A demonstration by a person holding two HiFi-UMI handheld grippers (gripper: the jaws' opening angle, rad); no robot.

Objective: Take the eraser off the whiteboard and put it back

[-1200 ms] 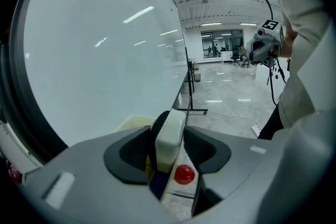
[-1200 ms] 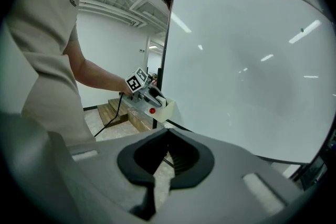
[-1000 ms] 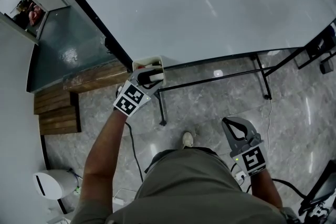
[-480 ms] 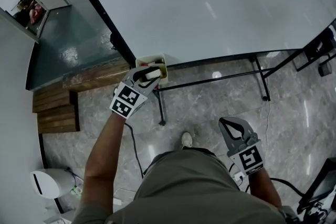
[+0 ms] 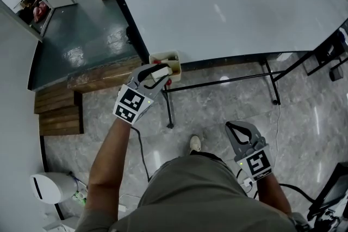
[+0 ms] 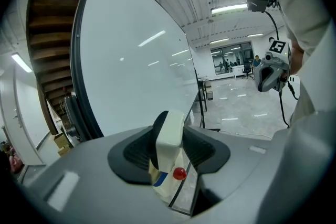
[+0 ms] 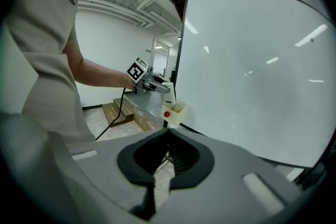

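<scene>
White eraser (image 6: 169,135) sits pinched between jaws of left tool (image 5: 155,74).

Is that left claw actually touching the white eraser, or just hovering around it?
Touching. In the left gripper view, the left gripper has its black pads pressed against both sides of the eraser, which stands upright between them.

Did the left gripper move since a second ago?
Yes. Holding the eraser, the left gripper has drawn back from the cream tray at the whiteboard's corner, toward the person.
</scene>
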